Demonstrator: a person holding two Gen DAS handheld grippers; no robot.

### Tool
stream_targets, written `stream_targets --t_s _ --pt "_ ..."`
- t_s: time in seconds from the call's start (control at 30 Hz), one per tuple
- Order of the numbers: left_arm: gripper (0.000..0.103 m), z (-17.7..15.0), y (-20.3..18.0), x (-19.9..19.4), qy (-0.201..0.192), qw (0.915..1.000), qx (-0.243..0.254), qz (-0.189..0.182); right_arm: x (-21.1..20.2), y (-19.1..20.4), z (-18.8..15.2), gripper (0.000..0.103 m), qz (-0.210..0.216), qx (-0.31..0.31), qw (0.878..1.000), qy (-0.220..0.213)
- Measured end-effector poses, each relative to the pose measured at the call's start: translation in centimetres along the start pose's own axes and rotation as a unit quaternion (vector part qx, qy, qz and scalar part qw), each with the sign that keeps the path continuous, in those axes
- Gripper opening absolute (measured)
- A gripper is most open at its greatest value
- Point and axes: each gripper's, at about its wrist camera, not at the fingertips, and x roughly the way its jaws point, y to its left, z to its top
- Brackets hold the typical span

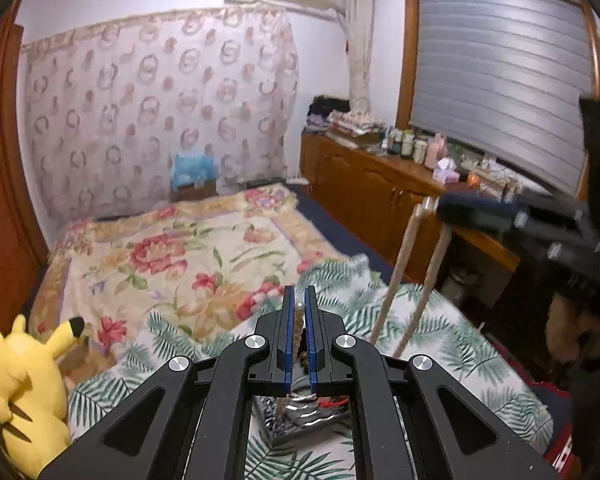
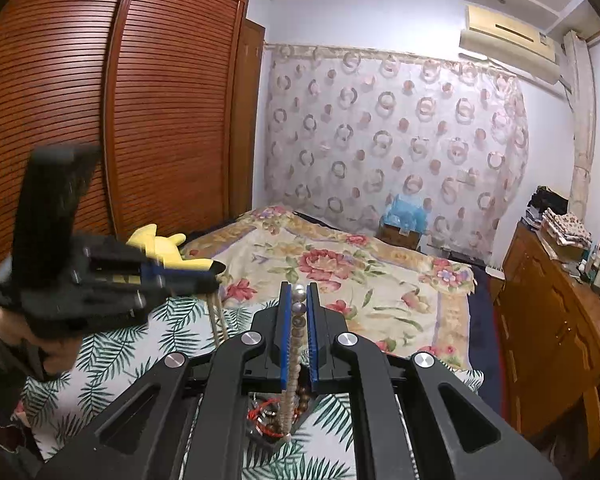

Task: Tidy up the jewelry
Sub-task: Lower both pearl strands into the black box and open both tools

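Bedroom clutter frames the work: a floral bedspread (image 1: 188,248) runs back toward a patterned curtain, with a palm-leaf cloth (image 1: 440,344) laid over the near end of the bed. Both grippers are raised above that cloth, each clamped on a bead necklace (image 2: 296,344). The left gripper (image 1: 299,320) pinches a stretch of beads between its blue pads, and the right gripper (image 2: 299,316) grips a strand with a silver bead at its tip. The strands hang down toward a small jewelry tray (image 1: 300,416) on the cloth. To do this well, I would keep both grips firm, hold the strand taut but not strained, and lower it slowly so that it coils into the tray without snagging. Only the left view shows the two hanging strands beside the right gripper; only the right view shows red cord (image 2: 266,408) in the tray.
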Motion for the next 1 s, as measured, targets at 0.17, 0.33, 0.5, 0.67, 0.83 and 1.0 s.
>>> stream_targets --t_s 0.17,0.33,0.5,0.67,0.83,1.0 --pt "0.004 -2.2 1.0 2.3 0.032 0.9994 -0.013 0.003 2.1 -0.6 0.2 0.008 -0.003 0.005 1.0 0.009" --pt "0.004 -4.7 1.6 4.5 0.069 0.9973 -0.026 0.007 4.6 -0.8 -0.8 0.008 0.006 0.01 1.0 0.028" --pt "0.025 -6.9 1.3 5.4 0.091 0.9952 -0.031 0.019 7.1 -0.9 -2.9 0.008 0.015 0.022 0.998 0.059" --pt "0.05 -9.1 1.4 5.5 0.104 0.9931 -0.042 0.032 9.5 -0.4 -5.4 0.008 0.026 0.033 0.995 0.093" --pt "0.071 -11.0 1.3 4.5 0.108 0.9919 -0.051 0.044 10.7 0.3 -7.0 0.008 0.035 0.041 0.993 0.107" --pt "0.084 -11.7 1.4 3.4 0.104 0.9914 -0.053 0.059 10.9 1.0 -7.1 0.009 0.043 0.049 0.993 0.102"
